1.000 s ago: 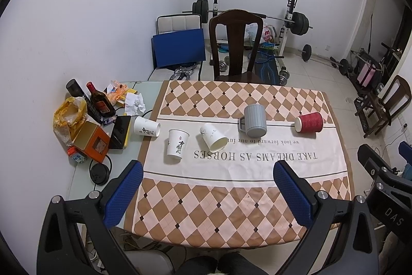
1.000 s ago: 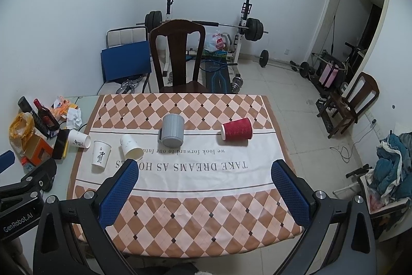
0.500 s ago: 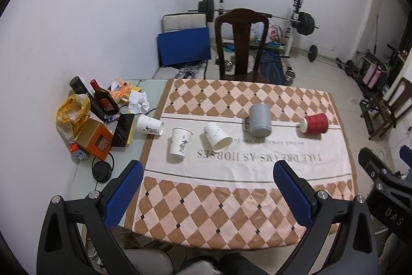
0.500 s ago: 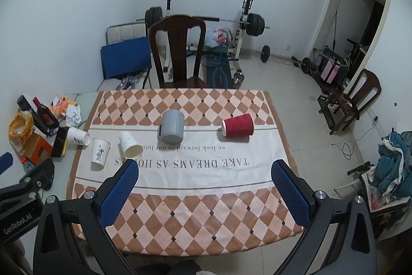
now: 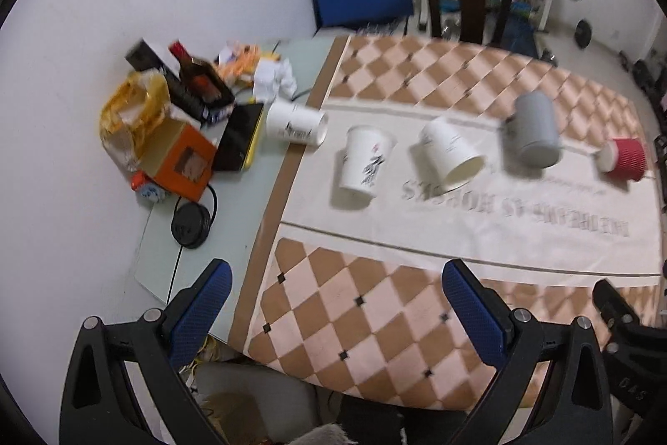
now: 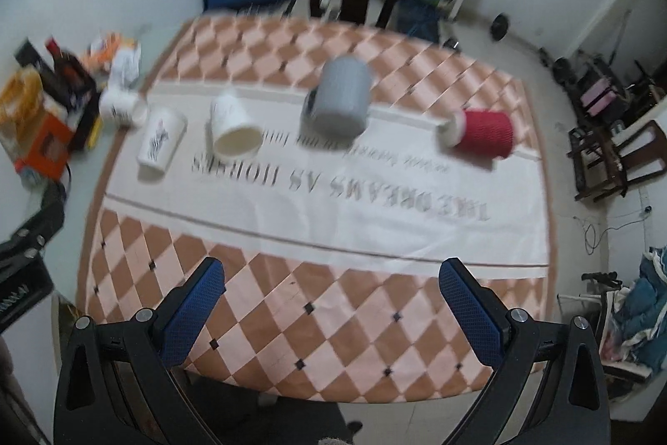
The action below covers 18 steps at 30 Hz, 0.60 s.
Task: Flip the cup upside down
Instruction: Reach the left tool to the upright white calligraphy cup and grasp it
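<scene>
**A:** So what's likely going sideways here? Both grippers are hanging over the near edge of the counter [image 5: 233,219], fingers spread wide and holding nothing. Left gripper [image 5: 333,303], right gripper [image 6: 331,303].

**B:** Biggest risk, I'm guessing: the cups are sitting well ahead of the fingers in a tight row, so reaching for one is probably going to bump a neighbour. Several are lying on their sides, so they're likely rolling at the first nudge. The frames are also smeary, so aiming is looking sloppy.

**A:** Count, biggest first?

**B:** One grey mug [image 6: 339,103], ahead and between the right fingers. One red ribbed cup [image 6: 483,134], ahead by the right finger, on its side. Three white paper cups [image 5: 367,163], ahead of the left fingers: one standing narrow end down and tilted, two toppled, the outermost just off the tablecloth [image 6: 333,320].

**A:** Thin paper crushes easily too.
</scene>
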Tool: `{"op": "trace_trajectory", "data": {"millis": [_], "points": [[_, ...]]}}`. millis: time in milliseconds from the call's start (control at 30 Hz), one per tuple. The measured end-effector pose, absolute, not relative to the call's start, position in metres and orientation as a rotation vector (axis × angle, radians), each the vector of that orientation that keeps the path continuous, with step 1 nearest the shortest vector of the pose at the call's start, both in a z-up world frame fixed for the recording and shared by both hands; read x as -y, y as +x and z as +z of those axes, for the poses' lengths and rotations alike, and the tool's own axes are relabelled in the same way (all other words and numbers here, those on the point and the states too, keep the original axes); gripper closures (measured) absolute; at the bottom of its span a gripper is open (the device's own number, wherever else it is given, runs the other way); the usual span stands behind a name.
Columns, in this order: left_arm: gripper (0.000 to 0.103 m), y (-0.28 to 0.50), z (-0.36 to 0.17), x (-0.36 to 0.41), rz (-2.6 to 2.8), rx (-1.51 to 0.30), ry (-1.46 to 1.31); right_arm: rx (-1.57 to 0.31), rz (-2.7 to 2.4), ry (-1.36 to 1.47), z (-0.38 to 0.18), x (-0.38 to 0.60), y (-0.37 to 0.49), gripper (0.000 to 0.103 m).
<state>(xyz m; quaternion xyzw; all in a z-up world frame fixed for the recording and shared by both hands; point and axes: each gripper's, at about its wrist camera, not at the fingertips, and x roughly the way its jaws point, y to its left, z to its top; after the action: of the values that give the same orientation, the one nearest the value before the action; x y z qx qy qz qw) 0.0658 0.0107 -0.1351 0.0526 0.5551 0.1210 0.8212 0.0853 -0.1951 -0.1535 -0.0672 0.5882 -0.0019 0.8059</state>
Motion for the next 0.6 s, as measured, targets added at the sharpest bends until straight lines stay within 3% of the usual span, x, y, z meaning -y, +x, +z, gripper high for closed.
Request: {"op": "trace_trajectory", "data": {"millis": [200,467,600], "points": [[0.0,0.117,-0.191,-0.055,0.266,-1.295,0.096,-1.394,0.01,-0.169,-0.232,0.15,0.125,0.0],[0.001,0.183,-0.242,-0.08,0.106,-1.401,0.025,-1.532,-0.064,-0.155,-0.298,0.114,0.175,0.007],[0.009,0.211,-0.259,-0.078,0.025,-1.431,0.018,-1.58,-0.103,-0.145,-0.319,0.11,0.195,0.008]]}}
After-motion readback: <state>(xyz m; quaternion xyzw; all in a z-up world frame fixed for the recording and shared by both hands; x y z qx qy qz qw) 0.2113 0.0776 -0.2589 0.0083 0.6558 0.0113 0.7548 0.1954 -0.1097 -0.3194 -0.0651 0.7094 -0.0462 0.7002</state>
